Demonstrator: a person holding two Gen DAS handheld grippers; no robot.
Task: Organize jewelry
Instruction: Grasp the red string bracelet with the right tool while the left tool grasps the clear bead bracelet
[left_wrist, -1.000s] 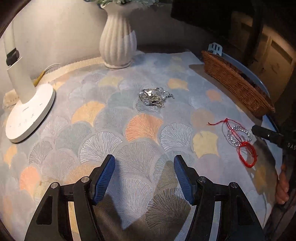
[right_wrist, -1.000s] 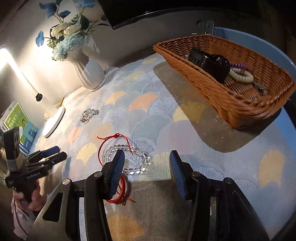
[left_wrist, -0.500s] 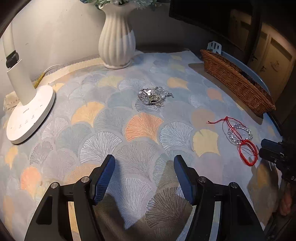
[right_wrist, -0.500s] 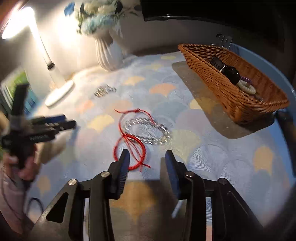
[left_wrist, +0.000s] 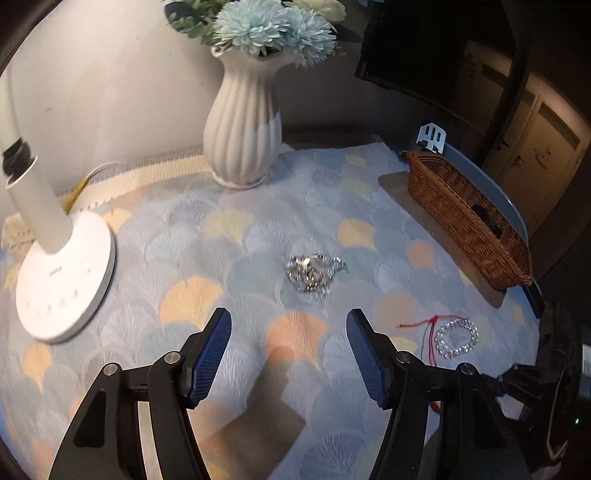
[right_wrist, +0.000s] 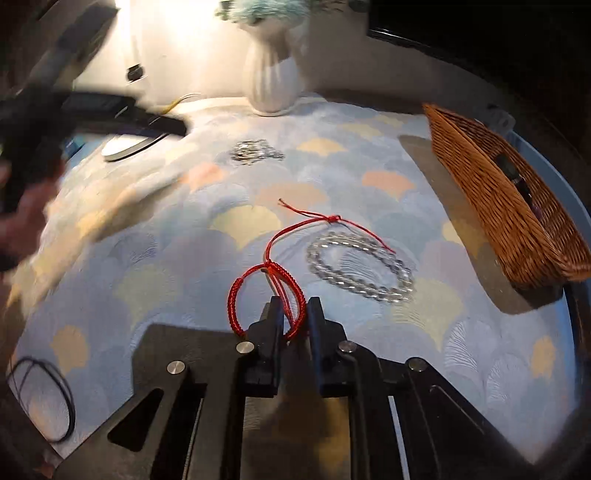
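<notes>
My right gripper (right_wrist: 291, 314) is shut on a red braided cord bracelet (right_wrist: 236, 291) that lies on the patterned cloth; its loop sticks out to the left of the jaws. A clear bead bracelet (right_wrist: 360, 264) lies just beyond on the right, also seen in the left wrist view (left_wrist: 456, 338). A silver chain pile (left_wrist: 312, 273) lies mid-table, ahead of my left gripper (left_wrist: 288, 332), which is open, empty and above the cloth. The silver pile shows farther off in the right wrist view (right_wrist: 255, 149). The wicker basket (right_wrist: 491, 199) at the right holds dark items.
A white ribbed vase (left_wrist: 243, 125) with flowers stands at the back. A white lamp base (left_wrist: 62, 269) is at the left. A black cord loop (right_wrist: 44, 398) lies near the front left edge. The basket (left_wrist: 465, 218) sits by the table's right edge.
My right gripper moved forward and down and closed on the red cord bracelet. My left gripper moved closer toward the silver chain pile and stayed open.
</notes>
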